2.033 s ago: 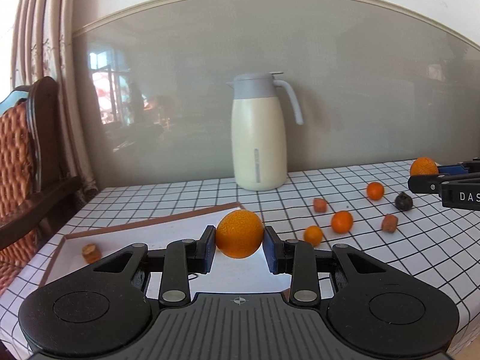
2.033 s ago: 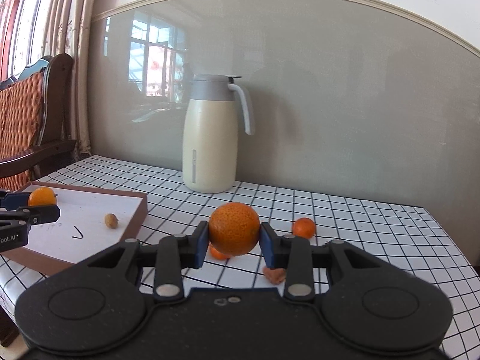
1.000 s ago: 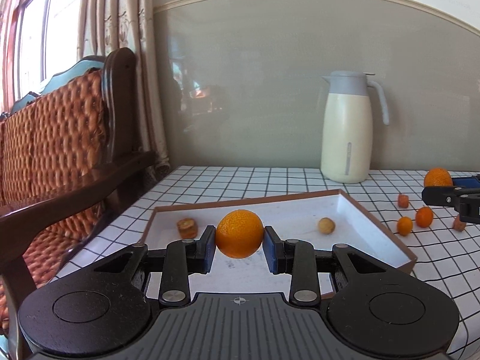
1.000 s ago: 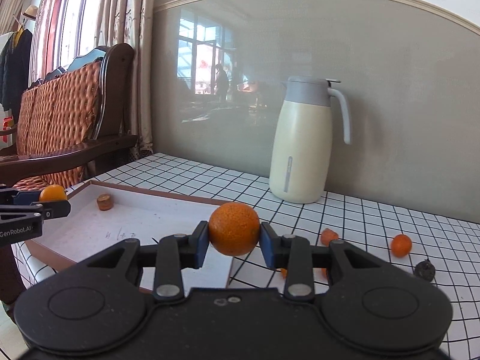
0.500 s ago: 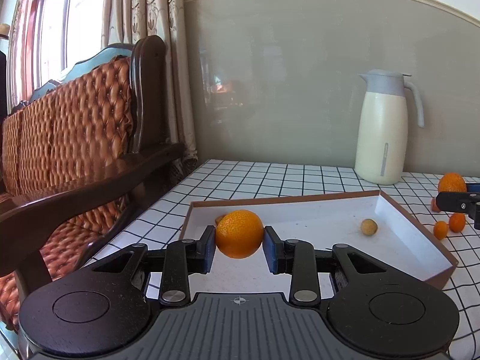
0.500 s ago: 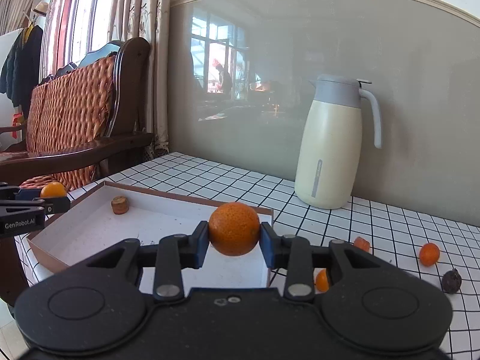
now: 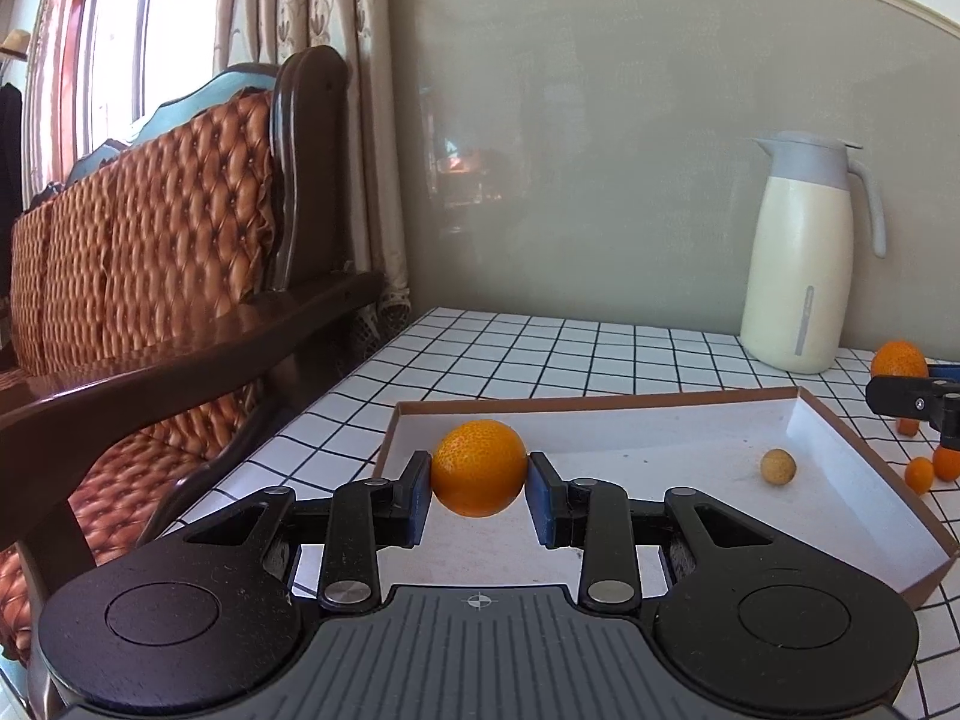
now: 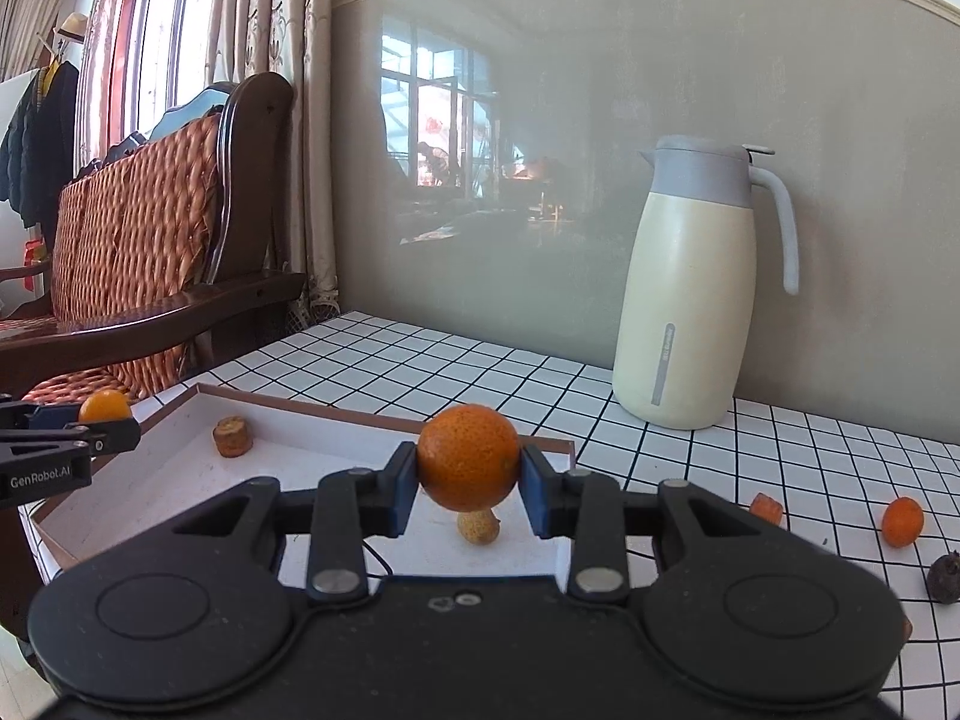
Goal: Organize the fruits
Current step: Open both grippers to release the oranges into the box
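Gripping an orange [image 7: 479, 467] between its blue pads, your left gripper [image 7: 479, 489] is closed on the fruit, which fills the gap between the fingers and is off the surface. Just past it lies the box [image 7: 816, 420], a shallow tray with brown outer walls and a white inside, resting on the checked tablecloth [image 7: 540, 348]. Your held fruit hangs over the near left part of that box.

Your right gripper [image 8: 468, 489] is likewise clamped on a second orange [image 8: 468, 457], pinched from both sides by its pads and held above the near right corner of the same box [image 8: 180, 405].

Inside the box, a small round tan fruit [image 7: 778, 467] sits on the white floor toward the right wall; in the right wrist view it shows directly below your held orange [image 8: 478, 527]. A short brown chunk [image 8: 233, 435] stands near the far left corner of the box.

Out on the tablecloth, right of the box, you have a small orange piece [image 8: 767, 506], a small mandarin [image 8: 902, 521] and a dark wrinkled fruit [image 8: 945, 577], all apart from one another.

Farther back, a cream jug with a grey lid [image 8: 696, 288] stands upright on the cloth close to the grey wall. To your left, a dark wooden chair with a woven orange cushion [image 7: 150, 240] sits beside the table, with curtains [image 7: 300, 30] and a window behind it.
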`<state>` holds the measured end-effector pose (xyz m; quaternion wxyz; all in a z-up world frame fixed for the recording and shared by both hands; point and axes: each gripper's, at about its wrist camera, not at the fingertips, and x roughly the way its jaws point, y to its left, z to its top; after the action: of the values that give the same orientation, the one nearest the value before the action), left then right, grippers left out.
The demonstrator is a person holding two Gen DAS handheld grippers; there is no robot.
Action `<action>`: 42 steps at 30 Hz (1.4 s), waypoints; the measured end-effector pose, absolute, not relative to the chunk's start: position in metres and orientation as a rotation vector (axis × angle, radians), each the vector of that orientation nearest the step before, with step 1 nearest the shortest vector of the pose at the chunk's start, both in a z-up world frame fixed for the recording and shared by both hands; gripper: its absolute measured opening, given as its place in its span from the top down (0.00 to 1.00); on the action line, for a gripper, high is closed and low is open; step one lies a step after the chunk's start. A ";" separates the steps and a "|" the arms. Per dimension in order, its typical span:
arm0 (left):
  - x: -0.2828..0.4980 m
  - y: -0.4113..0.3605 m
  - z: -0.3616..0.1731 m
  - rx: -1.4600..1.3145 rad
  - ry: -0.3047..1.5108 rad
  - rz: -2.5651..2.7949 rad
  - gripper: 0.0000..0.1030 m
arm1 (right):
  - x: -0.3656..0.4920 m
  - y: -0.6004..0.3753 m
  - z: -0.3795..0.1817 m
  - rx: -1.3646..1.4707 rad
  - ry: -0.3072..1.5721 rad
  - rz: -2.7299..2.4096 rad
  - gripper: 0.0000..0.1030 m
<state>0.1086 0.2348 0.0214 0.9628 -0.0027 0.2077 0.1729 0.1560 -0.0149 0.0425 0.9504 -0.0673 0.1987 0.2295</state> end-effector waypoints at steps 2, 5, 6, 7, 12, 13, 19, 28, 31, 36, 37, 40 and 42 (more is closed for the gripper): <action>0.113 0.238 0.018 -0.008 0.431 0.354 0.67 | 0.162 -0.011 0.041 -0.137 0.407 0.467 0.73; 0.119 0.240 0.016 0.001 0.435 0.354 0.67 | 0.173 -0.007 0.039 -0.138 0.416 0.465 0.73; 0.120 0.240 0.016 0.005 0.437 0.352 0.67 | 0.176 -0.006 0.038 -0.140 0.417 0.464 0.73; 0.122 0.240 0.016 0.007 0.435 0.353 0.67 | 0.180 -0.005 0.038 -0.142 0.418 0.463 0.73; 0.133 0.244 0.014 0.013 0.442 0.361 0.67 | 0.193 0.000 0.032 -0.135 0.435 0.466 0.73; 0.136 0.245 0.013 0.016 0.443 0.363 0.67 | 0.196 0.000 0.031 -0.132 0.437 0.465 0.73; 0.144 0.247 0.013 0.022 0.408 0.411 0.05 | 0.205 0.001 0.025 -0.148 0.374 0.397 0.08; 0.138 0.246 0.015 0.034 0.359 0.407 0.00 | 0.207 -0.005 0.024 -0.114 0.376 0.408 0.06; 0.137 0.246 0.016 0.036 0.357 0.404 0.00 | 0.204 -0.005 0.024 -0.113 0.383 0.413 0.06; 0.134 0.244 0.016 0.030 0.354 0.402 0.00 | 0.202 -0.006 0.023 -0.115 0.396 0.417 0.06; 0.134 0.244 0.016 0.030 0.353 0.405 0.00 | 0.201 -0.007 0.024 -0.114 0.395 0.418 0.06; 0.133 0.245 0.016 0.027 0.354 0.406 0.00 | 0.201 -0.007 0.024 -0.114 0.395 0.419 0.06; 0.132 0.244 0.015 0.028 0.359 0.404 0.00 | 0.201 -0.007 0.024 -0.115 0.397 0.420 0.06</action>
<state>0.1323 0.2441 0.0152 0.9636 0.0138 0.1773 0.1997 0.2007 -0.0070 0.0241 0.9569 -0.0565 0.1956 0.2071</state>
